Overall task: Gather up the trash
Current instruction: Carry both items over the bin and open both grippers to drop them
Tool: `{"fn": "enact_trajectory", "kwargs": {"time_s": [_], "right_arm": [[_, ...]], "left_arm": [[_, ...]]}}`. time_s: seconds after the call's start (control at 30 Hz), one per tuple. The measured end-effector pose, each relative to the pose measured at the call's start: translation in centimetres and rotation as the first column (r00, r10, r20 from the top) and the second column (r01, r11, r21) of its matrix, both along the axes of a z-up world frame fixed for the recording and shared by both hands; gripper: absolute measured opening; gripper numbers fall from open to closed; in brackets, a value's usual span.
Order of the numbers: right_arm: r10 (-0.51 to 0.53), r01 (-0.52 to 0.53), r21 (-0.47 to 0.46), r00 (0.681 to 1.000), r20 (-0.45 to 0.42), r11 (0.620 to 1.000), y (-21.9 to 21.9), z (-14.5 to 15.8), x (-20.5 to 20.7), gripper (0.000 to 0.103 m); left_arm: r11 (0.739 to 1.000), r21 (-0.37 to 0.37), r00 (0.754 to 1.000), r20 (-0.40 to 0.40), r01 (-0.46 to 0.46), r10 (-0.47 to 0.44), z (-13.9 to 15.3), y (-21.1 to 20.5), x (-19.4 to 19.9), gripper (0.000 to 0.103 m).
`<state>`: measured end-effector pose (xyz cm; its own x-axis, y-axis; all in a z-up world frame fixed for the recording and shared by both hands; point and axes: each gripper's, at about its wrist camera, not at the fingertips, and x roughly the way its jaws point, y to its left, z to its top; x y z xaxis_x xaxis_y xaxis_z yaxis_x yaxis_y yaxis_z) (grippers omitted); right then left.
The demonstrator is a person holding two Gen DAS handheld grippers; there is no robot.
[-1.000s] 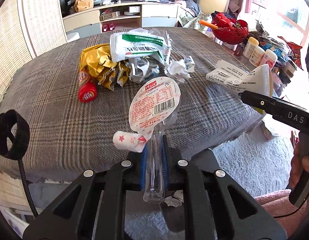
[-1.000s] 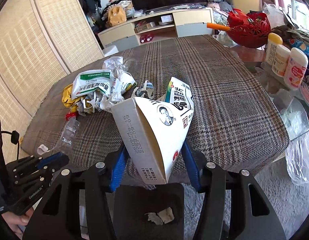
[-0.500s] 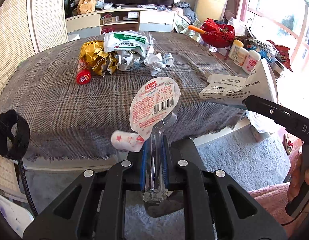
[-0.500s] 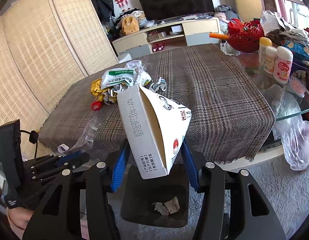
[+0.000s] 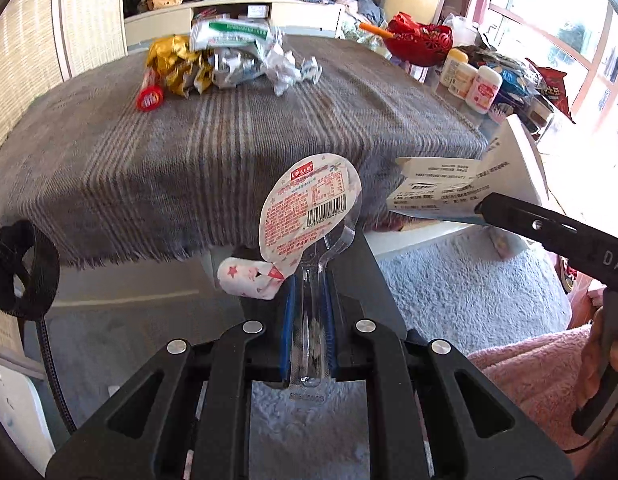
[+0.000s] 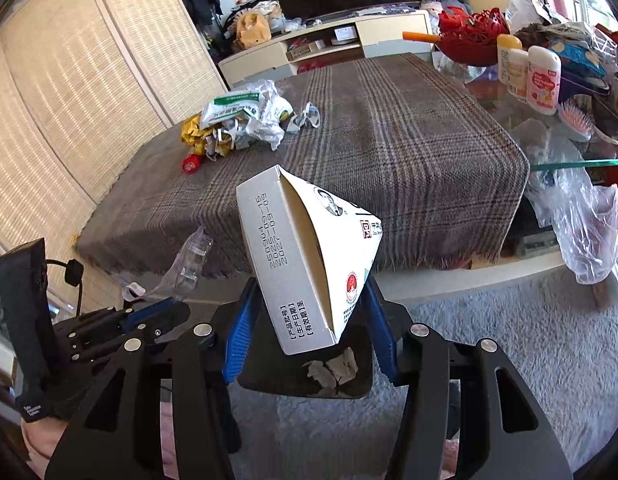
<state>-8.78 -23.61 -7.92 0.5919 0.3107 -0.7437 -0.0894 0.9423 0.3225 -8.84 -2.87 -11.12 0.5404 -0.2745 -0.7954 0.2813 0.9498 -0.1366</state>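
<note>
My left gripper (image 5: 308,294) is shut on a clear plastic snack cup whose printed foil lid (image 5: 309,204) stands peeled up above the fingers. A white cardboard box (image 6: 305,256) with an open end sits tilted in my right gripper (image 6: 309,304), both blue pads pressing on it. Directly under the box stands a black trash bin (image 6: 269,376) holding crumpled paper. More trash (image 5: 229,56) lies piled at the far left of the plaid-covered table (image 5: 249,140): a yellow wrapper, a green-and-white bag, crumpled paper and a red-capped tube (image 5: 149,98).
A red basket (image 6: 469,32) and small bottles (image 6: 543,80) crowd the glass table on the right, with a clear plastic bag (image 6: 581,216) hanging off its edge. Pale shaggy carpet (image 6: 529,340) covers the floor. Wicker screens (image 6: 69,100) stand on the left.
Both grippers have drawn back from the table with their loads still held. The table edge now lies farther off, and the bin shows under the box.
</note>
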Motion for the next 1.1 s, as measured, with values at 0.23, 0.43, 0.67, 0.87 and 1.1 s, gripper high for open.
{"fn": "enact_trajectory", "kwargs": {"time_s": [0.23, 0.43, 0.67, 0.87, 1.1], "right_arm": [[0.0, 0.001, 0.006, 0.996, -0.092, 1.0, 1.0, -3.4, 0.8, 0.053], [-0.003, 0.005, 0.01, 0.983, -0.185, 1.0, 1.9, -7.4, 1.5, 0.053], [0.005, -0.006, -0.003, 0.966, -0.258, 1.0, 2.5, -10.4, 2.2, 0.053], [-0.006, 0.002, -0.014, 0.965, -0.261, 1.0, 2.7, -10.7, 2.6, 0.054], [-0.05, 0.04, -0.043, 0.965, -0.257, 0.998, 2.7, -10.5, 3.0, 0.062]], "left_arm": [[0.999, -0.009, 0.995, -0.099, -0.034, 0.033, -4.2, 0.4, -0.5, 0.012], [0.999, -0.011, 0.984, -0.176, -0.04, 0.037, -7.7, -0.2, -0.4, 0.012], [0.999, 0.0, 0.971, -0.235, -0.044, 0.043, -9.9, -0.5, 0.4, 0.013], [0.999, -0.007, 0.967, -0.251, -0.041, 0.038, -10.3, -0.7, 1.0, 0.016], [0.999, 0.022, 0.969, -0.241, -0.05, 0.053, -10.3, -1.1, 1.3, 0.04]]}}
